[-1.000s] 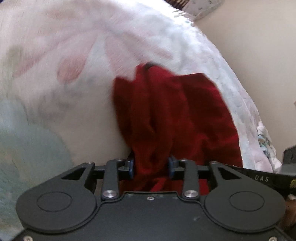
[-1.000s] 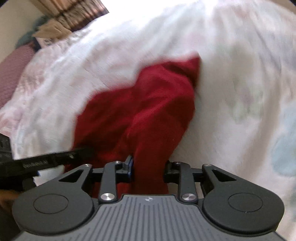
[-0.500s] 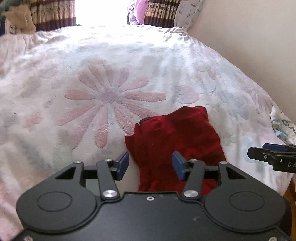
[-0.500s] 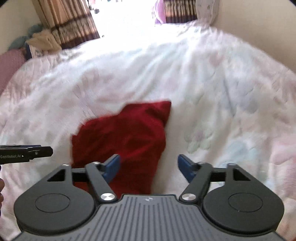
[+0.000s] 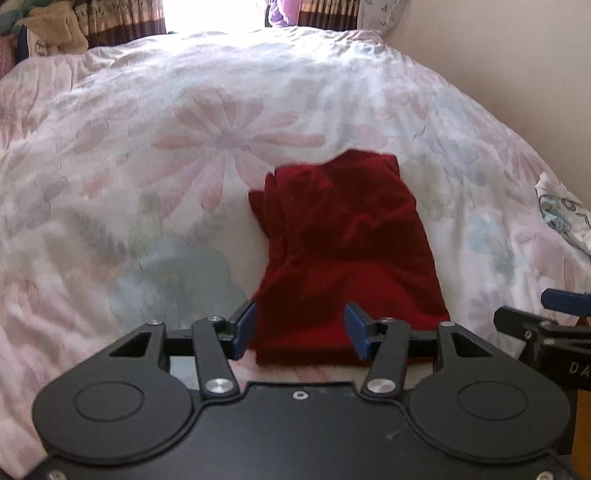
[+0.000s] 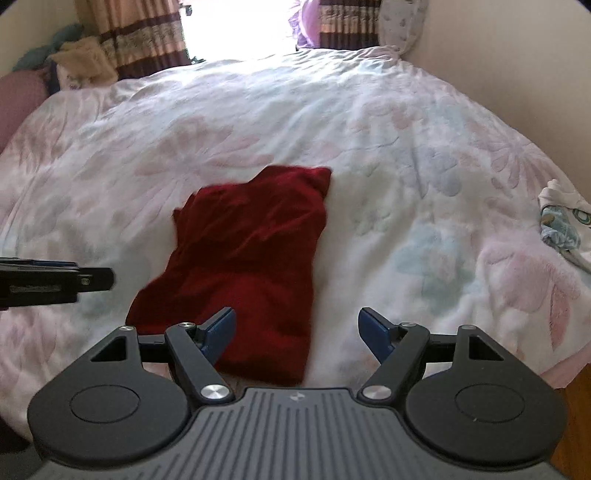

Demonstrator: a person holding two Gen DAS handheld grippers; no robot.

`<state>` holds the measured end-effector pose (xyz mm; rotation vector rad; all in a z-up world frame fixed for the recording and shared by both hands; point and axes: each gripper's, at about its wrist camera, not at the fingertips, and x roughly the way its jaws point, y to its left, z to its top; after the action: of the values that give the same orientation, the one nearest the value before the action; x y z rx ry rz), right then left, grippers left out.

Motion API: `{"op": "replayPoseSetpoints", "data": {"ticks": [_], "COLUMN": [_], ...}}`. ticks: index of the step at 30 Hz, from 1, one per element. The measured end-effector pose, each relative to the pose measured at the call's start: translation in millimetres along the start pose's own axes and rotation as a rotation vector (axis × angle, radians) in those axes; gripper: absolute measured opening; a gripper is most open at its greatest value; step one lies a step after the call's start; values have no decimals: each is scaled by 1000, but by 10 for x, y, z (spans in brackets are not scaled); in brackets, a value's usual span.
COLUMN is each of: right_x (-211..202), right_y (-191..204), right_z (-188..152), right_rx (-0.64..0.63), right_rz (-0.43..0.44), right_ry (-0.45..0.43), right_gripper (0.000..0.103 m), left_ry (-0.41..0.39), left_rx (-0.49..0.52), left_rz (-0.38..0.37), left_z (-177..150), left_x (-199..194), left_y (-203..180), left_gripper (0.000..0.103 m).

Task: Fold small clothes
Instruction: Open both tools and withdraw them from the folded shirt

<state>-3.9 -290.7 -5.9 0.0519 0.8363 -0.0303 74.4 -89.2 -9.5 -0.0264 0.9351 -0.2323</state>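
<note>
Red garment lying released on the floral bedspread, both grippers' fingers spread and empty.

The folded red garment lies flat on the bedspread, near its front edge; in the left wrist view it stretches from the centre toward 6 o'clock, its near hem sitting between the spread blue pads of the left gripper, which grip nothing; the right gripper also has its fingers wide apart, with the garment toward 10 o'clock of the gap and passing behind the left pad; a patterned cloth lies at 3 o'clock on the bed's edge; curtains hang at 12 o'clock beside a bright window.
</note>
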Motion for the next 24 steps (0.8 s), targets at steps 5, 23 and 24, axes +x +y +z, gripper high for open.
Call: {"op": "replayPoseSetpoints", "data": {"ticks": [5,23,24], "right_x": [-78,-121,-121], "right_y": [3,72,75], "right_z": [-85,-139,-138], "right_rx": [10,10,9], "right_rz": [10,9,12], "right_ry": [-8,-8,-8], "right_gripper": [88,88,88], "left_ry": [-1,-24,-25], "left_rx": [-2,2,2], "left_rz": [7,7,7], "left_z": [-62,-40,-40], "left_x": [6,-92,-90], "left_y": [-17,-32,-32], "left_gripper": [54,54,54]}}
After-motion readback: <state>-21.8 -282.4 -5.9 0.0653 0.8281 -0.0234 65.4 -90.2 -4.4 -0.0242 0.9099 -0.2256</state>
